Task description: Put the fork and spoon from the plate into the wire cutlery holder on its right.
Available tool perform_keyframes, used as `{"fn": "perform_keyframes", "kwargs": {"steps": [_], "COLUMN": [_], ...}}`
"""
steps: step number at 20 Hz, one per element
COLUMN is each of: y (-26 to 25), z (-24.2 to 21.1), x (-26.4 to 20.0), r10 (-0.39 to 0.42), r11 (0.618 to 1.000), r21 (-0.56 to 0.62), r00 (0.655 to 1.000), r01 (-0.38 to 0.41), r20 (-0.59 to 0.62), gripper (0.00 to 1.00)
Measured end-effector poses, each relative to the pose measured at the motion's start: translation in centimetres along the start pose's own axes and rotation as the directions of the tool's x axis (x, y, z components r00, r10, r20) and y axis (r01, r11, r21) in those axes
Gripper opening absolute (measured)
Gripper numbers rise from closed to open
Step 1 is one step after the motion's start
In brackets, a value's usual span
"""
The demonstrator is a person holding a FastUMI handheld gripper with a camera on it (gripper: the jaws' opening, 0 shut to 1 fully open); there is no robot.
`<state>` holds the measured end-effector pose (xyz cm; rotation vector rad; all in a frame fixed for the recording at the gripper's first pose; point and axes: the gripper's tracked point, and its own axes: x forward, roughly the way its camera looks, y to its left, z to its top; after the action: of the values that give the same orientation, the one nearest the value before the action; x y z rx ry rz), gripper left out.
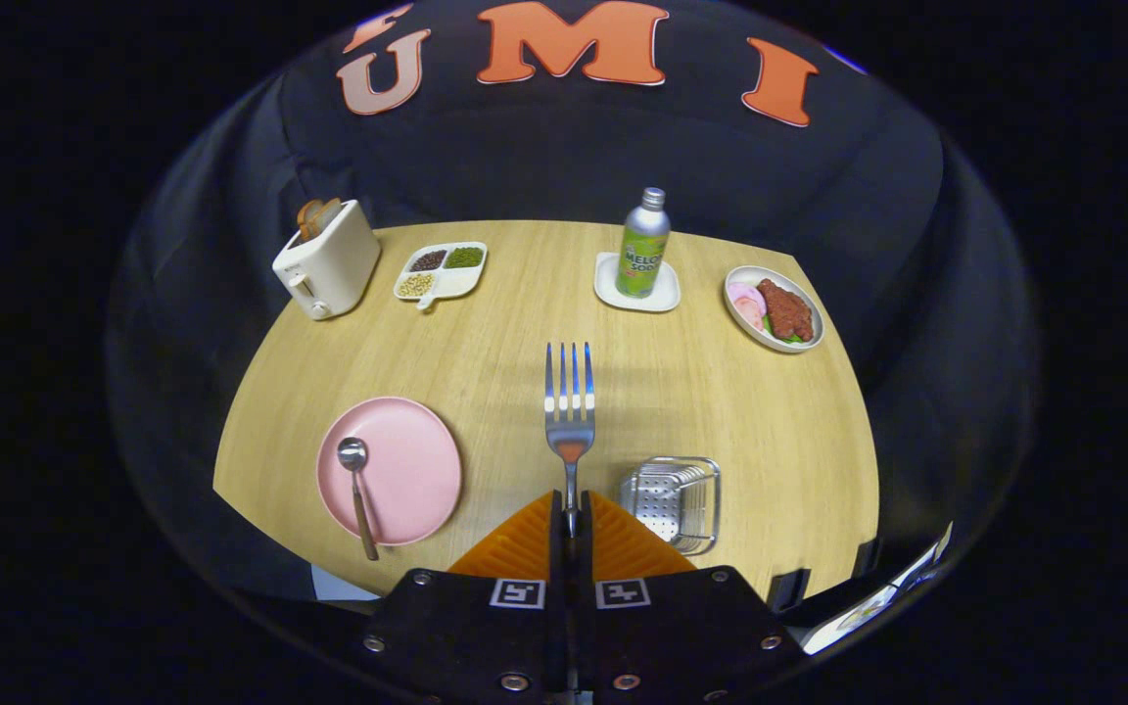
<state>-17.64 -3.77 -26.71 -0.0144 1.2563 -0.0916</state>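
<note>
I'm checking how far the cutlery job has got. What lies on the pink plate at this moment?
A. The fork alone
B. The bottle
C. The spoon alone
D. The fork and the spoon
C: the spoon alone lies on the pink plate, its handle past the near rim, while the gripper is shut on the fork, held tines forward beside the wire cutlery holder.

— What did the booth look like?
— A light wooden tabletop [486,343] with pale grain stood in the middle, evenly lit.
— And around it?
— A black cloth wall [564,157] hung behind the far edge and draped down on the left and right sides.
</note>
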Motion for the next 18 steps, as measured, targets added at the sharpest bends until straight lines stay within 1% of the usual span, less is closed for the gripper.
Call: {"fn": "perform_keyframes", "kwargs": {"steps": [2, 4, 8, 13, 18], "y": [-2.2, -3.8, -5.3, -6.3, -6.7], "z": [-0.8, -1.9, -3.7, -5.7, -6.8], "x": [0.1, 0.3, 1.4, 3.0, 3.7], "r10": [-0.028, -0.041, -0.048, -0.026, -0.006], "r11": [1.0, 0.999, 0.998, 0.997, 0.992], "r21": [-0.007, -0.018, -0.042, -0.074, -0.121], "r00": [0.999, 0.996, 0.985, 0.962, 0.921], "r01": [0.028, 0.04, 0.042, 0.006, -0.045], "r20": [-0.036, -0.08, -0.163, -0.274, -0.389], "gripper": [0.05, 0.05, 0.04, 0.04, 0.05]}}
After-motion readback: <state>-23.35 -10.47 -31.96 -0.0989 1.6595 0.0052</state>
